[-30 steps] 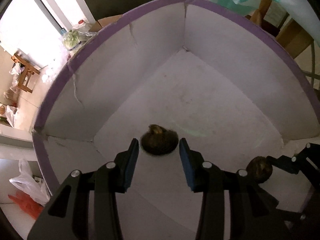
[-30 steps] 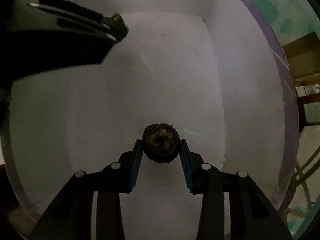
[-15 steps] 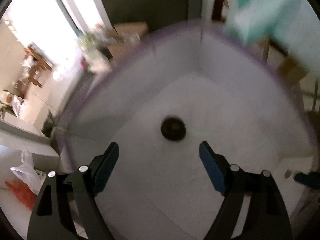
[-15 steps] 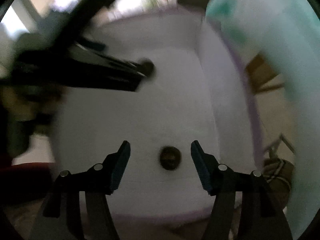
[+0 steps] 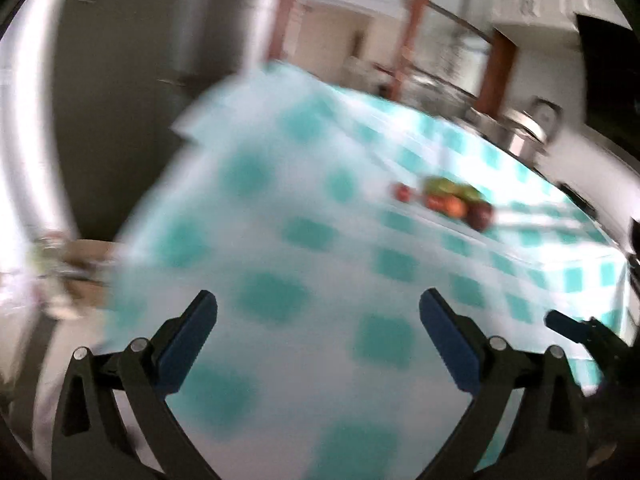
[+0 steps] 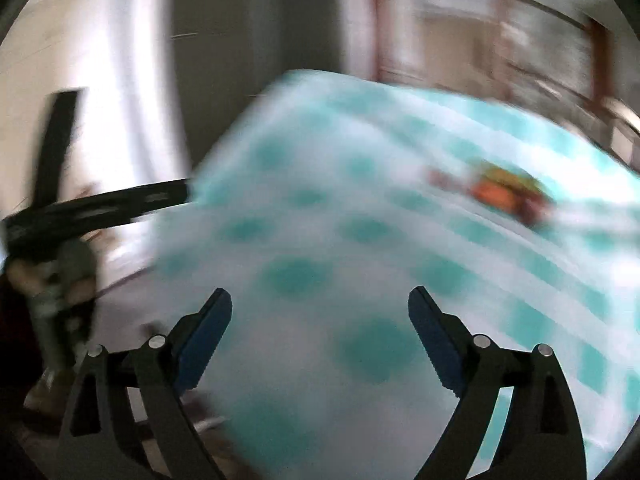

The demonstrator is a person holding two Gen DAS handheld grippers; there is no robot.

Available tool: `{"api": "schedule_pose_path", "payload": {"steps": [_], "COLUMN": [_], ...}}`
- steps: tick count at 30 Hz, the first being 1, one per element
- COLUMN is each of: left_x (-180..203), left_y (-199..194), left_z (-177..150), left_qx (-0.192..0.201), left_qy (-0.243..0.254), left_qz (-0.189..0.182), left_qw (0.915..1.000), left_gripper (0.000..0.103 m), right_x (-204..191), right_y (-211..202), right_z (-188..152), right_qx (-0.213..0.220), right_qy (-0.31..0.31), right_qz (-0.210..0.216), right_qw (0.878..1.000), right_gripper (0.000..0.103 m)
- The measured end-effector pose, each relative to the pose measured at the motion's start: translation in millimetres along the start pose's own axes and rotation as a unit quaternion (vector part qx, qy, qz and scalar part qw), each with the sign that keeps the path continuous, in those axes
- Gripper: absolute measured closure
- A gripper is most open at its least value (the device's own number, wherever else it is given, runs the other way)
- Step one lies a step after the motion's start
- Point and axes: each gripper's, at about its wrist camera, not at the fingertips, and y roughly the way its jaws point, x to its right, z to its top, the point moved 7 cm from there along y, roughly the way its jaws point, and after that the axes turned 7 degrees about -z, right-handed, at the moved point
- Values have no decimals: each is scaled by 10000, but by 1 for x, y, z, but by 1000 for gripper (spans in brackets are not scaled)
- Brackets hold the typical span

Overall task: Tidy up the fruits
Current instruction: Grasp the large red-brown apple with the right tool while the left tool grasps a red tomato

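Both views are motion-blurred. My left gripper (image 5: 318,308) has its jaws spread wide with nothing between the blue pads (image 5: 188,336). My right gripper (image 6: 320,304) is the same, jaws wide apart and empty, blue pads (image 6: 432,340) bare. Both point at a table covered by a white-and-teal checked cloth (image 5: 280,280), which fills most of each frame. The fruits (image 5: 452,200) sit in a small pile far across the cloth, up and to the right of my fingers, well apart from both grippers: red, orange and green pieces, too smeared to name. One red piece (image 5: 402,192) lies just left of the pile. From the right wrist the same fruits (image 6: 504,192) show as an orange-green smear at upper right. In the left view the tip of my right gripper (image 5: 568,326) pokes in at the right edge. A metal pot (image 5: 524,128) stands beyond the table's far edge.
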Motion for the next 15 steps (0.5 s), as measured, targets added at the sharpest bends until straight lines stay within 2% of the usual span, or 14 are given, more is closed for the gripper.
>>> {"api": "schedule_pose_path", "payload": {"steps": [3,5,8,11,13,15], "left_x": [44,71,89,84,83,78], "left_y": [77,123,175,204,206,206], "left_z": [12,23,30,32,33,32], "left_qx": [-346,-534,-685,-779,-799,-756], "left_qy": [224,251,190,-30,-142,-283], "left_qz": [-371,-512,-566,-613,-738,-725], "left_qw": [9985,9969,9959,9951,9940,9941], "left_gripper": [1,1,2,2,2,2], "right_x": [83,137,187,203,207,211], "right_y": [43,67,92,132,165,189], "right_z": [4,14,24,41,48,69], "right_qx": [-318,-557,-662,-769,-919,-877], "right_qy": [907,1370,1584,1464,1428,1293], "right_qz": [-455,-981,-1268,-1391,-1447,-1453], "right_qw": [9943,9841,9770,9764,9748,9770], "right_gripper": [16,16,16,16,16,16]}}
